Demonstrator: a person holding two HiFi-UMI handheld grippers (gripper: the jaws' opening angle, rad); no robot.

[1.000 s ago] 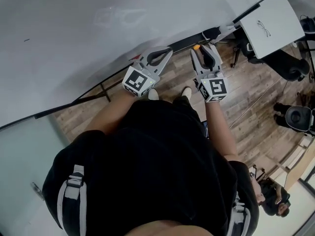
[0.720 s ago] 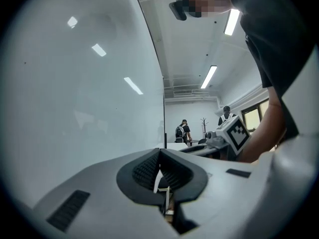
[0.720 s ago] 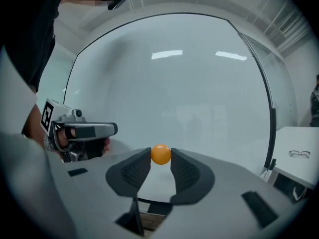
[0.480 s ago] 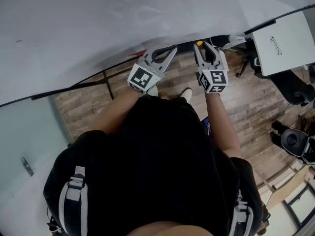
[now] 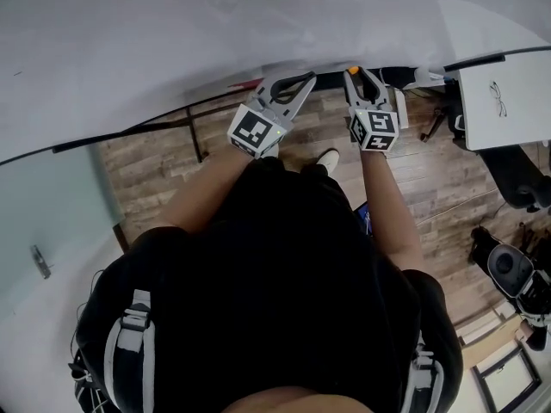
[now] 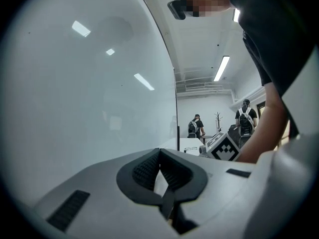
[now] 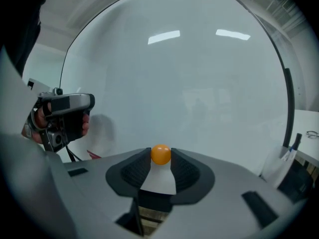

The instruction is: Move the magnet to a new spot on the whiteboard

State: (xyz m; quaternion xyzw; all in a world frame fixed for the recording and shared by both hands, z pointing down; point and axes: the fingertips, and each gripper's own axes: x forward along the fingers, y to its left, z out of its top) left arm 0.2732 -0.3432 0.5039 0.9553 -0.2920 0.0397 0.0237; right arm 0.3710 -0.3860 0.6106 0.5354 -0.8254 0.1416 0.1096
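Glossy white whiteboard, upright above a wood-plank floor; orange magnet near its bottom edge, contact not discernible.

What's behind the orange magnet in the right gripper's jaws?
Plain whiteboard lies behind the magnet, which the right gripper holds at its jaw tips. The magnet itself hides whether it touches the whiteboard.

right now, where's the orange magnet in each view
Head view: the orange magnet is at top centre, at the tips of the right gripper, by the board's lower edge.
Left gripper view: not in it.
Right gripper view: lower centre, pinched between the jaw tips.
Shared landmark: the whiteboard, which fills the background of all three views.
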